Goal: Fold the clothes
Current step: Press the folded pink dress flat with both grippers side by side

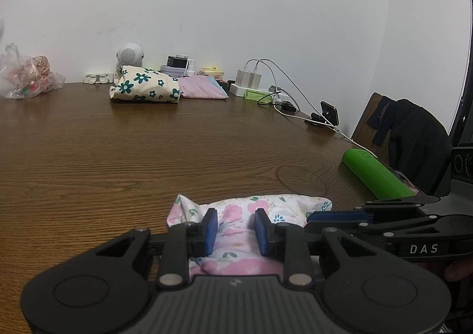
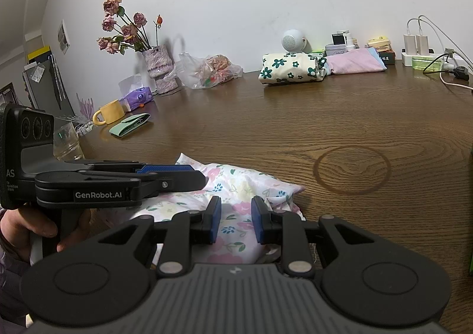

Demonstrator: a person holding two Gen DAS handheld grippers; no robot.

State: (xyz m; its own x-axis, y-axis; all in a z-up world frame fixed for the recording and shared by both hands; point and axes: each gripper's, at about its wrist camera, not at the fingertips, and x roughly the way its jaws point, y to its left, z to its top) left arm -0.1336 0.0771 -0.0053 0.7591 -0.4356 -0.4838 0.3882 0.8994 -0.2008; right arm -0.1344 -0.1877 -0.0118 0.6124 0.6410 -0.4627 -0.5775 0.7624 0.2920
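A pink floral garment (image 1: 236,210) lies bunched on the wooden table (image 1: 147,150) right under both grippers; it also shows in the right wrist view (image 2: 236,186). My left gripper (image 1: 235,230) is open, its blue pads over the cloth with a gap between them and no cloth pinched. My right gripper (image 2: 236,223) is open the same way, just above the cloth's right part. Each gripper shows from the side in the other's view, close together. Two folded garments, a cream one with green flowers (image 1: 145,85) and a pink one (image 1: 201,88), lie at the table's back.
A green cylinder (image 1: 375,174) lies at the right edge near a chair with dark clothes (image 1: 414,139). Chargers and cables (image 1: 266,85) sit at the back right. A plastic bag (image 2: 207,69), vase (image 2: 158,68), yellow mug (image 2: 111,113) and glass (image 2: 66,142) stand on the left.
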